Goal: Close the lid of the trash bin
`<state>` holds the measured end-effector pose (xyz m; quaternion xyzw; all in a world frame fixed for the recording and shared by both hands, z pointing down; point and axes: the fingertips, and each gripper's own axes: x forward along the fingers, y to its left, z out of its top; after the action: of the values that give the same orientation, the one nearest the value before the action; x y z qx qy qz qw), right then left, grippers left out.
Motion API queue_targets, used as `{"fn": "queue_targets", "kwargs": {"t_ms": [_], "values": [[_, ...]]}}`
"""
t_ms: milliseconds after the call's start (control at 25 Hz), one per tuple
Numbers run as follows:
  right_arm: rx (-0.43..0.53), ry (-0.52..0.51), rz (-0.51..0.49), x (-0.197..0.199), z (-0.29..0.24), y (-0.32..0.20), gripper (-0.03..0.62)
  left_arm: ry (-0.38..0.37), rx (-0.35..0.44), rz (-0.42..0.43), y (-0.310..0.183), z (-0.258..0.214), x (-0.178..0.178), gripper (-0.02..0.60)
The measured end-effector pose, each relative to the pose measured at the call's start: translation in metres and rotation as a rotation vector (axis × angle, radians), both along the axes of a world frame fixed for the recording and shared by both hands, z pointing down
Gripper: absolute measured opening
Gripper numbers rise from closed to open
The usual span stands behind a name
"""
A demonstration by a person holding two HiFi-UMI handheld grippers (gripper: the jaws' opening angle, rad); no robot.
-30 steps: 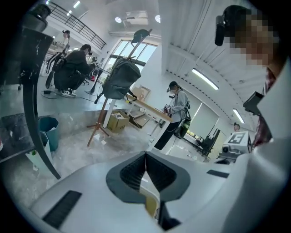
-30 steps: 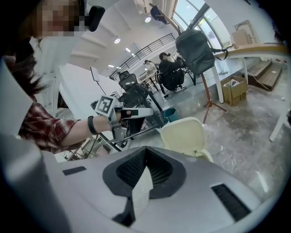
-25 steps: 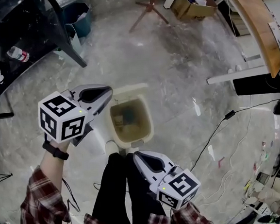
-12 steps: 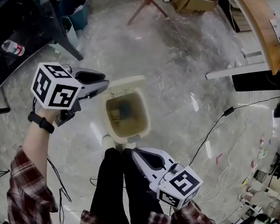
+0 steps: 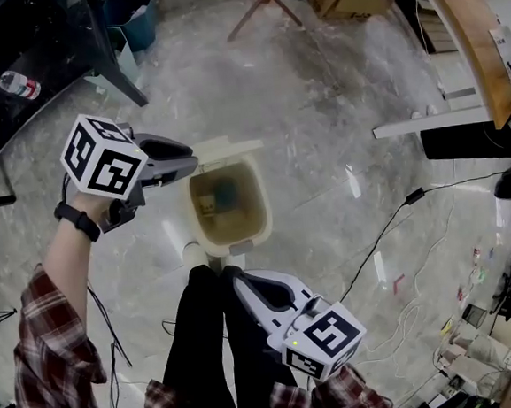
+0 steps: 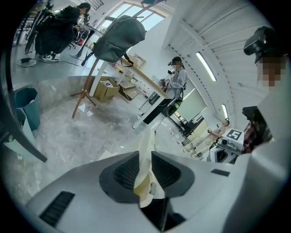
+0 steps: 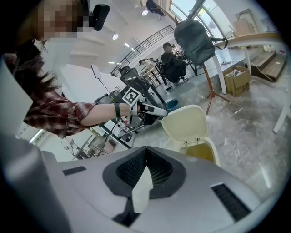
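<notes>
Item: trash bin (image 5: 266, 217), cream plastic with a tapered body, standing on the pale mottled floor (image 5: 317, 95) directly in front of the person's legs. Lid (image 7: 185, 123): same cream colour, rounded, hinged at the rim away from the person, raised roughly upright. The opening is fully exposed; the interior is yellowish-brown with some refuse at the bottom, too small to identify. Left tool (image 5: 192, 166): clamped on the lid's free upper edge, with the thin cream panel seen edge-on between its ridged pads. Right tool (image 5: 237, 282): jaws pressed together on nothing, held near the legs, apart from the bin. Step in hand, as judged: lid gripped, closing swing not yet done. The next move calls for carrying the gripped edge in an arc about the hinge, down toward the near rim, and releasing before the pads are pinched between lid and rim. Handling: probably a light shell, which may tip if pushed sideways.
</notes>
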<state>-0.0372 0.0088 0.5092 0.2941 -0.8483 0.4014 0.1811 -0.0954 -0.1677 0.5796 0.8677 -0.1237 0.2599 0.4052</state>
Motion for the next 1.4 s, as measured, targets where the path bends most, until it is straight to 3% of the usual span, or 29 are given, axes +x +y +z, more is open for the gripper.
{"fn": "queue_targets", "kwargs": {"t_ms": [240, 640, 920, 1080, 1400], "values": [[0.010, -0.019, -0.001, -0.001, -0.010, 0.005, 0.012, 0.011, -0.021, 0.087, 0.052, 0.003, 0.021, 0.089], [-0.024, -0.020, 0.021, 0.017, -0.001, 0.030, 0.012, 0.022, 0.032, -0.046, 0.120, 0.043, 0.053, 0.086], [-0.068, -0.034, 0.044, 0.032, 0.019, 0.039, 0.012, -0.083, 0.070, -0.032, 0.163, 0.095, 0.069, 0.057], [-0.101, -0.049, 0.069, 0.039, 0.036, 0.045, 0.012, -0.140, 0.054, -0.049, 0.173, 0.122, 0.071, 0.020], [-0.148, -0.068, 0.118, 0.053, 0.059, 0.051, 0.012, -0.225, 0.005, -0.010, 0.190, 0.163, 0.081, 0.018]]}}
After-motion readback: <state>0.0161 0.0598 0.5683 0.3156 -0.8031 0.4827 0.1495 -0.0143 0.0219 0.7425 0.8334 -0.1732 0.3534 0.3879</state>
